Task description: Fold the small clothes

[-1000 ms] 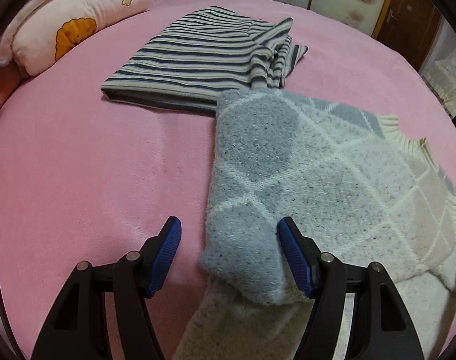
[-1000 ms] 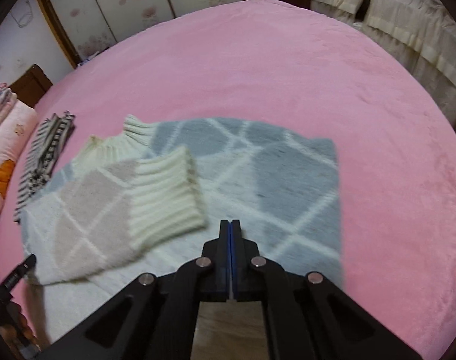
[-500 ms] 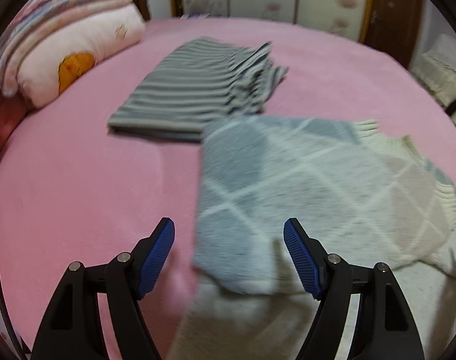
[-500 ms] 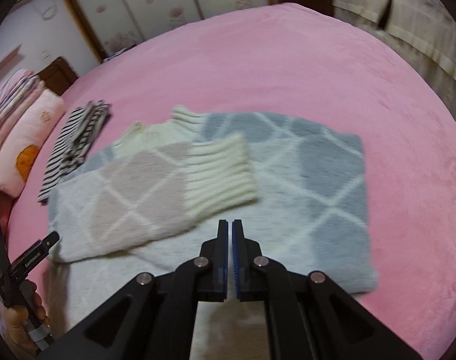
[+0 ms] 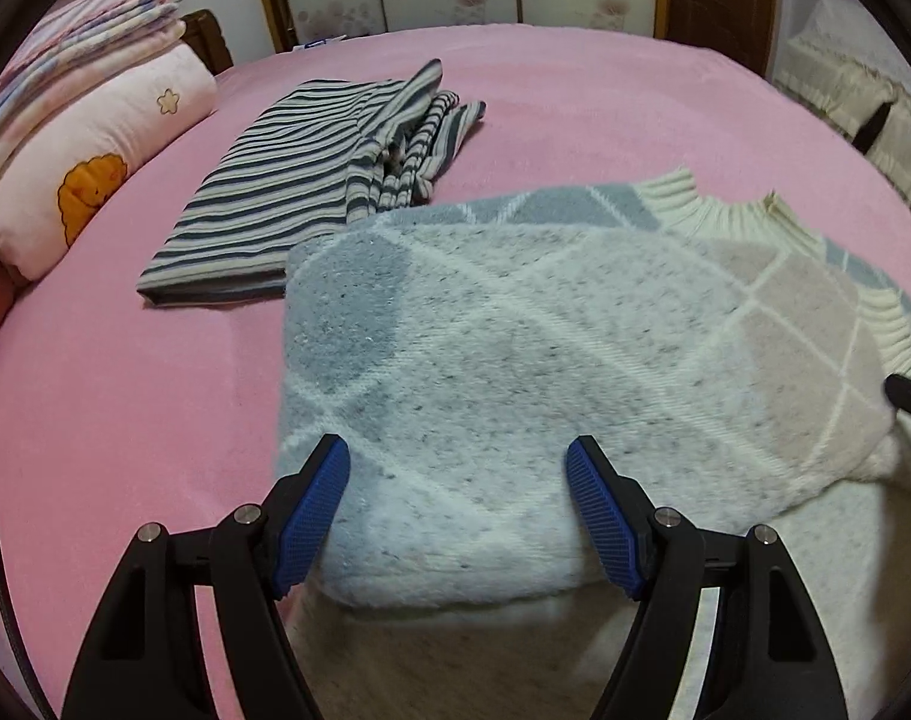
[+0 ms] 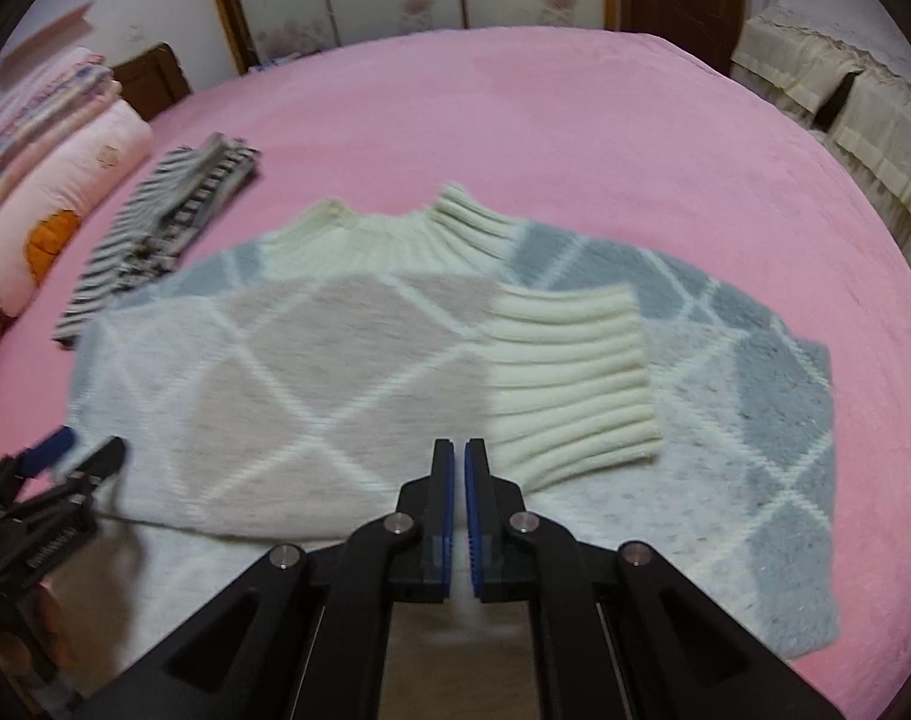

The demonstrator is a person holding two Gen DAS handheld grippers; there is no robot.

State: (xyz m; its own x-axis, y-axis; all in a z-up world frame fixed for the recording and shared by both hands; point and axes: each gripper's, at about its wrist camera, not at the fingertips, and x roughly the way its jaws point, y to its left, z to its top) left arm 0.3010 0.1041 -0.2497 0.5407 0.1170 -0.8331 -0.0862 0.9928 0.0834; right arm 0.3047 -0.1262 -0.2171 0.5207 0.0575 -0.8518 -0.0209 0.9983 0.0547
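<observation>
Fuzzy knit sweater, diamond pattern in grey, beige and pale blue with white lines, cream ribbed collar at the far edge. Lies flat on the pink bed, front part near the camera. Left sleeve folded across the chest, ending in a cream ribbed cuff right of centre. Right side of the body spread out, grey diamonds showing. Striped garment, dark and pale bands, already folded, lies far left, just beside the sweater's shoulder.
</observation>
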